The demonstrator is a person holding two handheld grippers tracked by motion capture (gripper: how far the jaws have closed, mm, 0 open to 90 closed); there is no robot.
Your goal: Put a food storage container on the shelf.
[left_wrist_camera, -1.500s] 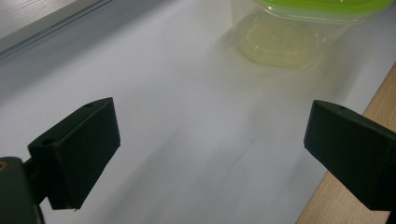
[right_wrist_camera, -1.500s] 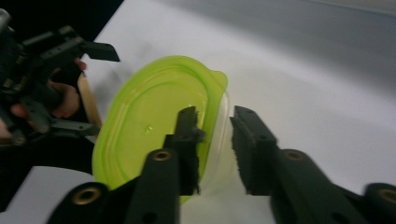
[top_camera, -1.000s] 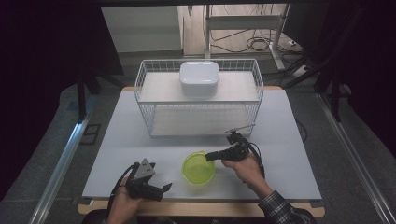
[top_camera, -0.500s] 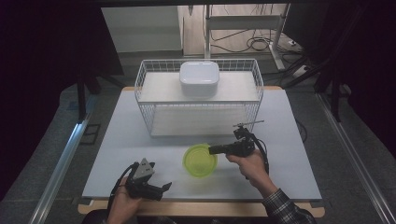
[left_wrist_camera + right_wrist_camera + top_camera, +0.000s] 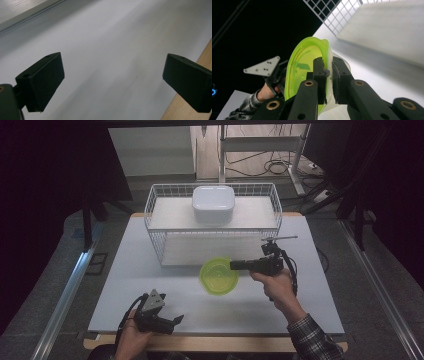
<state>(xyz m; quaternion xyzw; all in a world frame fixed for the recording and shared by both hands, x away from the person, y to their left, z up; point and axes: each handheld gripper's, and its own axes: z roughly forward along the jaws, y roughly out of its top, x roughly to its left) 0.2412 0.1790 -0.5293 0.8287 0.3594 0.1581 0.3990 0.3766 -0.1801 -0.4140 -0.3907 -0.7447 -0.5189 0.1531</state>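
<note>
High view: right gripper (image 5: 234,265) pinches the rim of a lime-green bowl (image 5: 218,276) above the worktop (image 5: 320,290), in front of the wire basket (image 5: 155,227).

The right hand (image 5: 274,282) reaches in from the lower right with the forearm angled up and left, and its gripper lies about level, pointing left. In the right gripper view the jaws are pressed on the bowl's (image 5: 304,67) wall, one inside and one outside, with the bowl tipped on edge. The left hand (image 5: 131,337) rests near the front edge, its left gripper (image 5: 177,320) pointing right; the left gripper view shows its jaws spread wide over bare worktop (image 5: 112,50). A white lidded box (image 5: 213,203) sits on the basket.
</note>
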